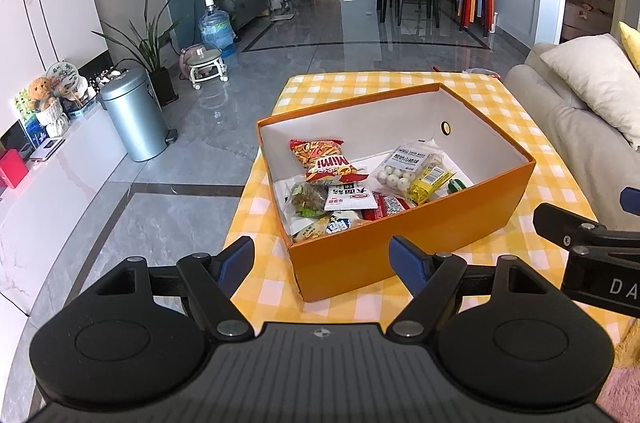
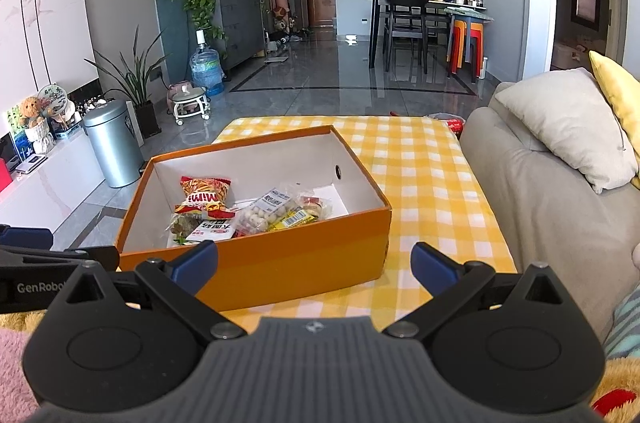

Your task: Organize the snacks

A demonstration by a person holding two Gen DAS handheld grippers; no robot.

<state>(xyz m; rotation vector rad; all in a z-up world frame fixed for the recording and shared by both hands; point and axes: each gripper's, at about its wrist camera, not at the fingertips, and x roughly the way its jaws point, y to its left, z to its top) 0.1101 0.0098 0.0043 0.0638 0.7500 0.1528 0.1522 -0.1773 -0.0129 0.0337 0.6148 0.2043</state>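
An open orange box [image 1: 400,247] [image 2: 280,259] with a white inside stands on the yellow checked tablecloth [image 1: 532,247] [image 2: 424,175]. It holds several snack packets: a red Mimi crisps bag [image 1: 326,159] [image 2: 206,197], a clear pack of white balls [image 1: 400,171] [image 2: 260,215], a yellow packet [image 1: 430,183] [image 2: 294,221] and others. My left gripper [image 1: 323,263] is open and empty, just short of the box's near corner. My right gripper [image 2: 314,265] is open and empty before the box's near wall.
A beige sofa [image 2: 552,191] with a cushion [image 2: 568,139] borders the table on the right. A silver bin [image 1: 134,115] stands on the floor at the left beside a low white shelf [image 1: 52,175]. Dining table and chairs [image 2: 420,19] stand far back.
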